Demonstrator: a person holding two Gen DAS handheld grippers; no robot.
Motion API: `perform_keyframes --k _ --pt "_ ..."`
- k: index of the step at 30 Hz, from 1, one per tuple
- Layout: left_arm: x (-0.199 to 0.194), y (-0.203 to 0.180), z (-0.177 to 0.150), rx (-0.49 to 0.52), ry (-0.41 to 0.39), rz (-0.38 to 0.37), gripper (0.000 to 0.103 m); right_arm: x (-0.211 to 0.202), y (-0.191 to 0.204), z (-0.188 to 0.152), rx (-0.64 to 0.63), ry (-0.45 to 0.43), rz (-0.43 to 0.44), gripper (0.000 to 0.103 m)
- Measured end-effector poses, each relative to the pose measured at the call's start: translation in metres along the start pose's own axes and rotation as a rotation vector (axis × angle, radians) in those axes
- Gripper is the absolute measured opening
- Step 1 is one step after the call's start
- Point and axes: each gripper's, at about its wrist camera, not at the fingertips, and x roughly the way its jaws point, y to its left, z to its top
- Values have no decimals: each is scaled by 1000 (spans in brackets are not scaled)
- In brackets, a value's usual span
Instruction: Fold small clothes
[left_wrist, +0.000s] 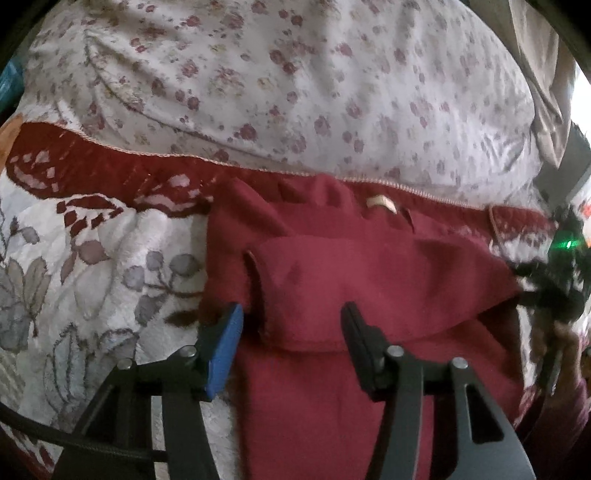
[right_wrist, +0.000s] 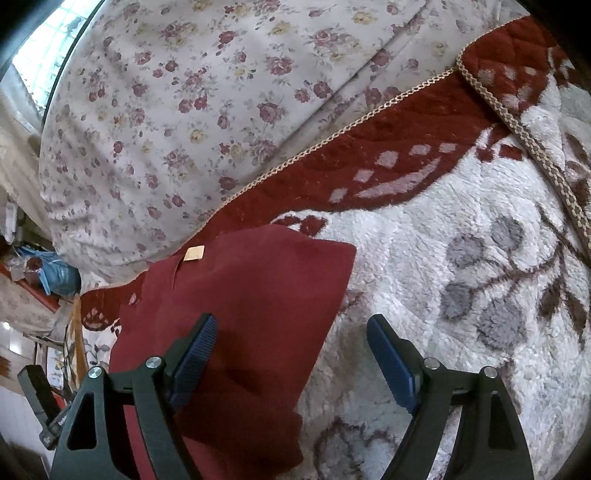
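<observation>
I see dark red garment (left_wrist: 369, 280) on fleece blanket (left_wrist: 110, 251), one flap already folded over, label at 12 o'clock. Left gripper (left_wrist: 291, 325) half open over flap edge, gripping nothing. Right gripper (right_wrist: 291, 347) wide, empty. Judge more folds left.

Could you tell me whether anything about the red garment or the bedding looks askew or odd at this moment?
Nothing looks damaged or spilled. The dark red garment lies partly folded on the plush blanket, its folded flap slanting a little with a raw edge showing. The left gripper and the right gripper are both open, gripping nothing.
</observation>
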Motion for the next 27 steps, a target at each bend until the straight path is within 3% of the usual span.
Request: perform_keyframes --k 5,6,8,12,13,14,15,17,23,25,27 --pt "16 -8 -6 31 48 37 53 -1 3 -1 -16 1 -1 87" --pt "18 -8 -6 30 50 38 48 -1 3 -1 -15 0 0 87" --pt "20 -7 -6 26 52 52 25 -1 2 0 -13 -2 5 87" --pt "12 -6 -4 13 27 28 19 6 3 1 -27 1 15 86" --pt "7 -7 -3 18 10 23 18 9 4 2 -40 0 17 80" --pt "3 -8 -1 21 -6 19 18 11 5 2 -53 -3 22 65" --pt "-2 -8 0 19 -20 10 18 12 6 3 -66 -7 17 57" --pt "-11 -5 4 3 -49 -11 18 10 12 5 -121 -45 -30 18" --pt "-9 4 20 -23 -119 19 18 -18 35 11 -296 -185 -78 11" --pt "15 0 23 9 -81 83 18 -17 38 13 -324 -207 -114 11" --pt "38 -1 20 33 -15 123 18 0 37 12 -353 -175 -191 11"
